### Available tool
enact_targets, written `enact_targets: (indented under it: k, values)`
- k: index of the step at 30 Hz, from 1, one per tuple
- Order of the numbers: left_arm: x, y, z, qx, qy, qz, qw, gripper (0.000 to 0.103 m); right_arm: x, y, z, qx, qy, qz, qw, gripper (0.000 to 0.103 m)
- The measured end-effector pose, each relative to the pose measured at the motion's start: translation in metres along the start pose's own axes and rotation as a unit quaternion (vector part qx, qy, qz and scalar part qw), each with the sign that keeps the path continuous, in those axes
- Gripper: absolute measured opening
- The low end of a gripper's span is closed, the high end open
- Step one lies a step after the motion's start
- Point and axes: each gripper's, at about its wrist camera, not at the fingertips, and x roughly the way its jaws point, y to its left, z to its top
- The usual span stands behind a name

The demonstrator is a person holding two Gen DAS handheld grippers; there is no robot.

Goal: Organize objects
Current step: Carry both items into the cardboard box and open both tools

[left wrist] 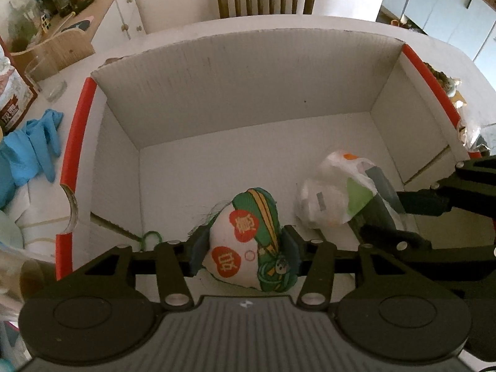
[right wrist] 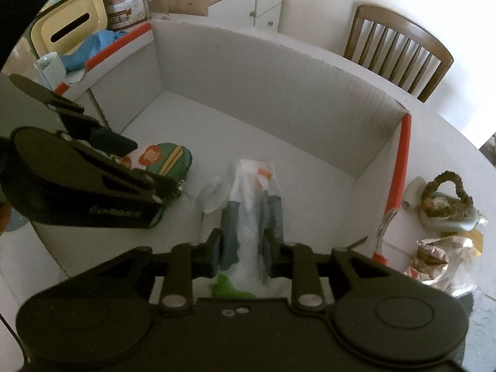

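An open white cardboard box (left wrist: 248,86) with red-taped side rims stands on the white table; it also shows in the right wrist view (right wrist: 279,93). My left gripper (left wrist: 245,248) is shut on a white and green embroidered sachet (left wrist: 248,241) low inside the box; the sachet also shows in the right wrist view (right wrist: 161,158). My right gripper (right wrist: 241,248) is shut on a white plastic packet (right wrist: 251,204) with orange, green and grey print, over the box floor. The packet (left wrist: 341,195) and the right gripper (left wrist: 384,214) show at the right of the left wrist view.
Blue gloves (left wrist: 28,152) and a glass (left wrist: 49,80) lie left of the box. A cream tissue box (right wrist: 68,28) and a cup (right wrist: 51,65) stand nearby. A hair scrunchie (right wrist: 446,192) and crumpled wrappers (right wrist: 440,257) lie right of the box. A wooden chair (right wrist: 400,49) stands behind the table.
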Motion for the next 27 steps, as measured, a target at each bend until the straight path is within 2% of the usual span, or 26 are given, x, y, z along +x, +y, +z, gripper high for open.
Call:
enact_targets:
  k: [3, 9, 11, 13, 27]
  values:
    - [-0.002, 0.000, -0.002, 0.001, 0.000, -0.004, 1.0000, 0.055, -0.002, 0.001, 0.000, 0.001, -0.003, 0.006, 1.000, 0.035]
    - [-0.013, 0.002, -0.001, 0.005, -0.014, -0.009, 0.9999, 0.057, -0.014, -0.001, -0.002, 0.008, -0.018, 0.010, 1.000, 0.039]
    - [-0.019, 0.001, 0.000, 0.011, -0.026, -0.006, 0.9996, 0.065, -0.021, -0.001, -0.002, 0.008, -0.025, 0.012, 1.000, 0.040]
    - [-0.025, 0.000, 0.000, 0.013, -0.036, -0.004, 0.9992, 0.067, -0.028, -0.001, -0.002, 0.009, -0.033, 0.012, 0.999, 0.044]
    - [-0.081, -0.014, 0.000, 0.021, -0.096, -0.005, 0.9951, 0.070, -0.081, -0.007, -0.007, 0.032, -0.091, 0.005, 0.995, 0.063]
